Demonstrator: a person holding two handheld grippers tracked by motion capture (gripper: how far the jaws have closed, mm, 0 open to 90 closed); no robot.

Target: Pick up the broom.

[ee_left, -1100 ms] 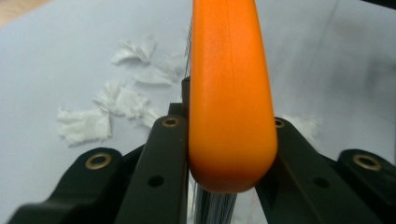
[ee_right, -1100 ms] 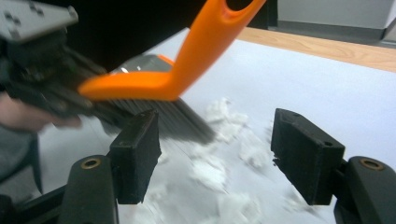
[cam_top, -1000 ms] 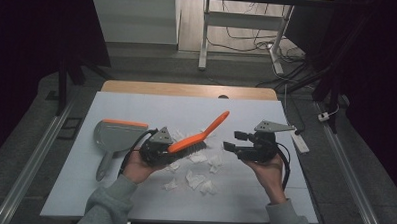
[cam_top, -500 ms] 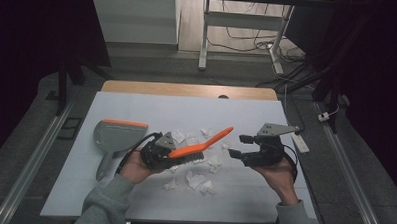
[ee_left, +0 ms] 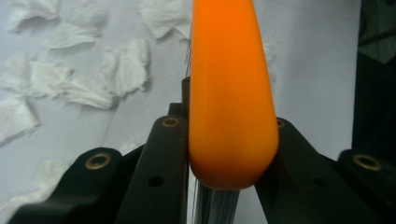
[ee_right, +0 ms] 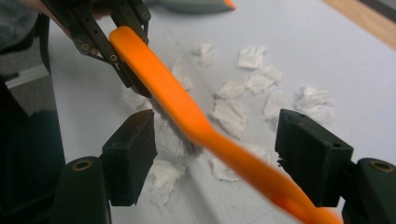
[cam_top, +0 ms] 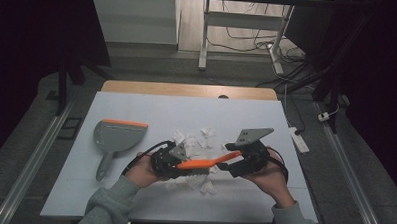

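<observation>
An orange-handled brush (cam_top: 207, 162) lies almost level above the white table (cam_top: 133, 195), between my two grippers. My left gripper (cam_top: 172, 161) is shut on the brush (ee_left: 229, 93) near its bristle end, with both jaws pressed against the orange back. My right gripper (ee_right: 217, 154) stands open. Its jaws have just been opening, and the thin end of the brush handle (ee_right: 187, 112) passes between them without touching either pad. Torn white paper scraps (cam_top: 195, 142) lie scattered under and behind the brush.
A grey dustpan with an orange lip (cam_top: 118, 134) lies on the left part of the table, handle toward the person. A white power strip (cam_top: 299, 138) sits on the floor off the right edge. A wooden strip (cam_top: 187, 89) borders the far side.
The brush has tipped from pointing up and right to nearly level. The right gripper has moved left, so the handle now lies between its jaws. The left hand has shifted right.
</observation>
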